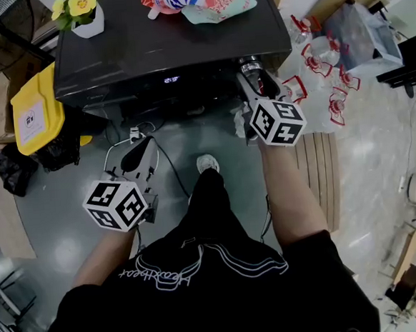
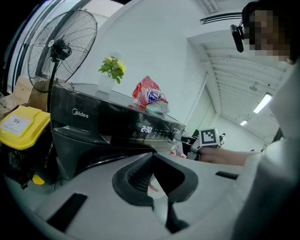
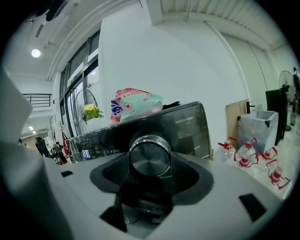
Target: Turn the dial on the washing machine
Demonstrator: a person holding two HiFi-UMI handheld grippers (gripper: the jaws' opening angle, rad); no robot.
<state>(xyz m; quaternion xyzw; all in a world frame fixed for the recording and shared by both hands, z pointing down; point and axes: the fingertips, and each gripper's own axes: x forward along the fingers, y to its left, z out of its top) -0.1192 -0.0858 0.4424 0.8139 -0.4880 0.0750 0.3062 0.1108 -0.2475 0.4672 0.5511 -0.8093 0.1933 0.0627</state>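
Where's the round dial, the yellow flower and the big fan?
dial (image 3: 150, 158): right gripper view, middle of its shiny round face.
yellow flower (image 1: 81, 2): head view, on the petals.
fan (image 2: 58, 45): left gripper view, on its middle hub.

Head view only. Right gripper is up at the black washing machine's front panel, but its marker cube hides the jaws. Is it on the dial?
Observer: Yes. In the right gripper view, the round silver metal dial sits between the right gripper pads, and both look pressed to its rim.
Operator: Panel powered?
Observer: In the left gripper view, the black washing machine has its display lit, reading 2:30.
Operator: Left gripper holding anything?
Observer: No. The left gripper has its jaws together with nothing between them.
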